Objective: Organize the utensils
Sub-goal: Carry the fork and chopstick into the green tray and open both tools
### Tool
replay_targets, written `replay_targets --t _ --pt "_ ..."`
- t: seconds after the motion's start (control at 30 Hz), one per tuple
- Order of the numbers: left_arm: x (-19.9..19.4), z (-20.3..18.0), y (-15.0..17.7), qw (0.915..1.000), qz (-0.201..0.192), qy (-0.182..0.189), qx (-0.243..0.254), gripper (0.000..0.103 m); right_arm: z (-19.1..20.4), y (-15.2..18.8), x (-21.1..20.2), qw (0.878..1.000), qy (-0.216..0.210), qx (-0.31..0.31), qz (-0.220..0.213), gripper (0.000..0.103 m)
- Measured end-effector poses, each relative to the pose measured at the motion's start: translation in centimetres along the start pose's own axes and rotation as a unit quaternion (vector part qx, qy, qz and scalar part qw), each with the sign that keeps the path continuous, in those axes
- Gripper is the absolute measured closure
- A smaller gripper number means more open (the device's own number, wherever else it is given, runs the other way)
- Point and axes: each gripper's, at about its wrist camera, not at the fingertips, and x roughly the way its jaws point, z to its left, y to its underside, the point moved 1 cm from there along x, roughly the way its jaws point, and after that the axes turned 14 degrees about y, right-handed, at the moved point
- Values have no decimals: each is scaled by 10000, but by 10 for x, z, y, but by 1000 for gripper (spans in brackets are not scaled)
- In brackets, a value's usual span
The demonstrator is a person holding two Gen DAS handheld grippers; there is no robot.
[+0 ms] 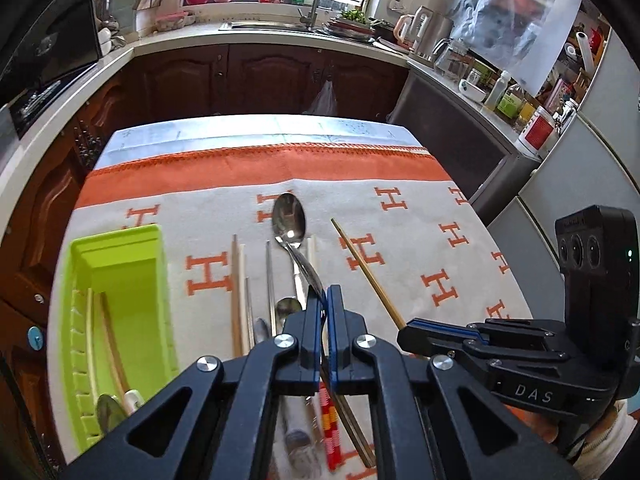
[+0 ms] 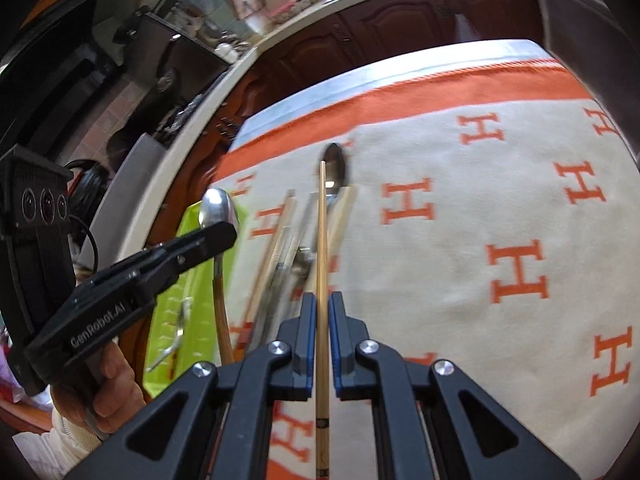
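Partly hidden: spoon handle in clamped left gripper, chopstick in clamped right gripper.

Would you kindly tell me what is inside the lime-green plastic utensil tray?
The lime-green plastic utensil tray holds a wooden chopstick, a metal spoon bowl and something white beside it. The left gripper covers the tray's near end.

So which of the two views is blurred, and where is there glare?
Right wrist view: motion blur smears the loose utensils and the counter behind; the held chopstick stays sharp. Left wrist view: sharp; glare on the spoon bowl and the tablecloth's far edge.
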Motion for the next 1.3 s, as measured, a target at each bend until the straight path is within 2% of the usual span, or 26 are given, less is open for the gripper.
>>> replay_targets --t 0.1,0.2,0.4,0.57,0.8,0.83,0.97,1.1,1.17,1.3 --pt "-33 16 8 9992 -70 -381 -70 103 42 -2 -1 9993 -238 -291 73 97" --pt "-62 40 15 9948 -120 -1014 -34 103 81 -1 3 9981 -320 -509 130 97" --pt "-87 88 31 9830 -38 -1834 -45 102 139 -7 29 9965 -621 -382 403 97" --pt "-77 118 46 9814 221 -1903 -143 102 166 -8 63 9958 -572 -166 699 97" --pt "-51 138 53 9839 375 -1718 -308 100 187 -6 94 9967 -35 -394 710 96" --pt "-50 140 54 9844 368 -1681 -351 96 187 -5 96 9966 72 -420 711 95" --pt "-51 142 58 9865 313 -1521 -521 61 185 -4 98 9965 287 -460 643 94" --pt "-58 139 59 9867 202 -1486 -620 48 182 -5 94 9965 384 -502 546 94" --pt "-62 138 61 9855 138 -1540 -693 37 177 -5 90 9967 342 -495 536 94" --pt "-70 138 64 9833 44 -1596 -876 33 172 -3 82 9968 311 -563 474 95"
